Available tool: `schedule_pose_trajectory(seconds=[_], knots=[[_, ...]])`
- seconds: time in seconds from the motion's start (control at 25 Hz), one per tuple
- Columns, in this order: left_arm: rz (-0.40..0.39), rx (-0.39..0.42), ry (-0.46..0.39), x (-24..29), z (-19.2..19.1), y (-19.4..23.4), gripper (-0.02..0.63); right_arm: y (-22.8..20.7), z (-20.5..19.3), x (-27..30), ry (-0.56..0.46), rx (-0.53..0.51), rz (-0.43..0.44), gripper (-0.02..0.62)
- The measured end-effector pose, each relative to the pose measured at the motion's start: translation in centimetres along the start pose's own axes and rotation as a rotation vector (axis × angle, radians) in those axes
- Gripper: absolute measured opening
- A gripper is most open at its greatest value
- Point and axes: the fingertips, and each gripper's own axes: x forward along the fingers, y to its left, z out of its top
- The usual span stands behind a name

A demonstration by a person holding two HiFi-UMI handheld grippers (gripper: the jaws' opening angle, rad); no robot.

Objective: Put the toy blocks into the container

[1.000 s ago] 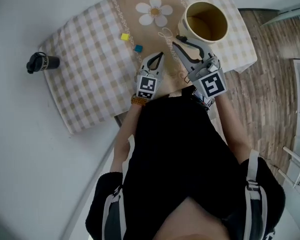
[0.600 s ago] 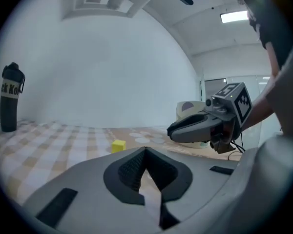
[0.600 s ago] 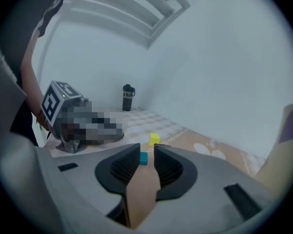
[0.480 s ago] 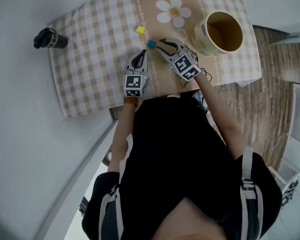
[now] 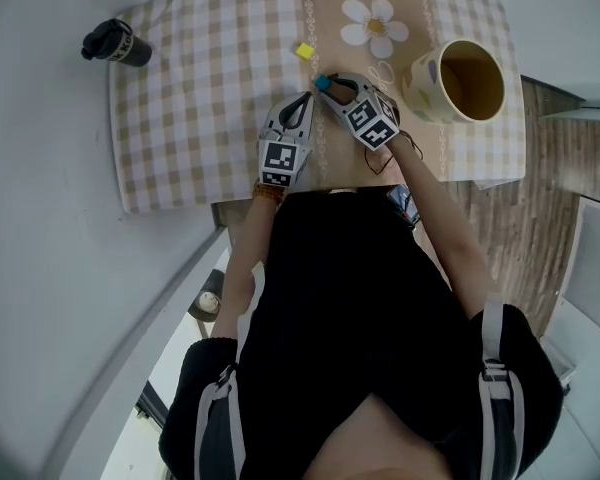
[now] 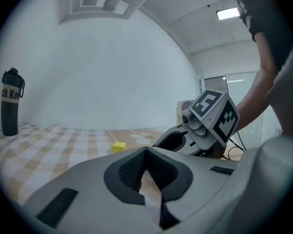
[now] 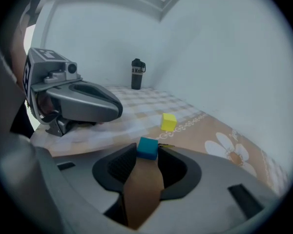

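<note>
Blue block (image 7: pixel 147 147) between right gripper (image 7: pixel 147 154) tips

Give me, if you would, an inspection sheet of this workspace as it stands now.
Surface: checked tablecloth with a beige flowered strip.
Job's things: blue block between the right jaws, at cloth level; yellow block loose on the cloth beyond it; container upright and open, no block seen inside.
Clutter: black bottle standing at the far left corner.
Grippers: left gripper jaws together, nothing in them; right gripper jaws closed on the blue block.
Cables: thin dark cable behind the right gripper.
Surroundings: white wall; wood floor to the right.
</note>
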Motion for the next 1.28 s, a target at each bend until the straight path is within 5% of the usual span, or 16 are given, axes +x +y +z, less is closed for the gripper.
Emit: schedule_pose_trajectory(seconds=[0.32, 0.64, 1.0, 1.28], knots=[[0.0, -0.002, 0.004, 0.0, -0.5, 0.1, 0.014, -0.2, 0.0, -0.3, -0.003, 0.031, -0.016, 0.137], [-0.016, 0.025, 0.025, 0.1, -0.5, -0.3, 0.014, -0.6, 0.1, -7.9, -0.095, 0.069, -0.088, 0.137], [-0.298, 0.09, -0.039, 4.8, 2.6, -10.8, 0.014, -0.9, -4.5, -16.1, -0.087, 0.12, -0.189, 0.137], [-0.375, 0.086, 0.013, 6.6, 0.6, -13.9, 0.014, -1.8, -7.8, -20.1, -0.069, 0.208, -0.28, 0.137]])
